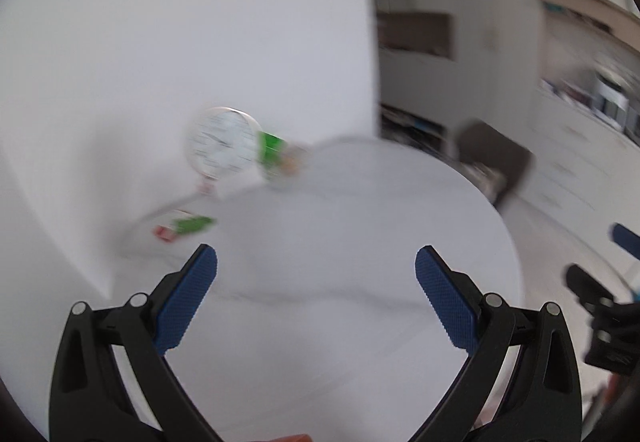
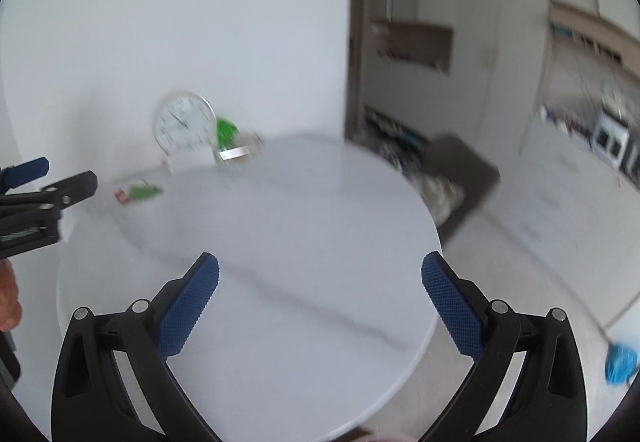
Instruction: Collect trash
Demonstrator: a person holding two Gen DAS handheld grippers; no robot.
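A green and red wrapper (image 1: 182,227) lies flat at the far left of the round white table (image 1: 340,314); it also shows in the right wrist view (image 2: 138,192). A green and clear piece of packaging (image 1: 276,154) stands at the table's back by the clock, and also appears in the right wrist view (image 2: 232,142). My left gripper (image 1: 316,294) is open and empty above the table. My right gripper (image 2: 320,298) is open and empty above the table's middle. Both views are blurred.
A round white clock (image 1: 220,142) leans on the white wall behind the table. A dark chair (image 2: 460,178) stands right of the table. A blue bag (image 2: 620,362) lies on the floor at the right. The left gripper (image 2: 44,182) shows at the right wrist view's left edge.
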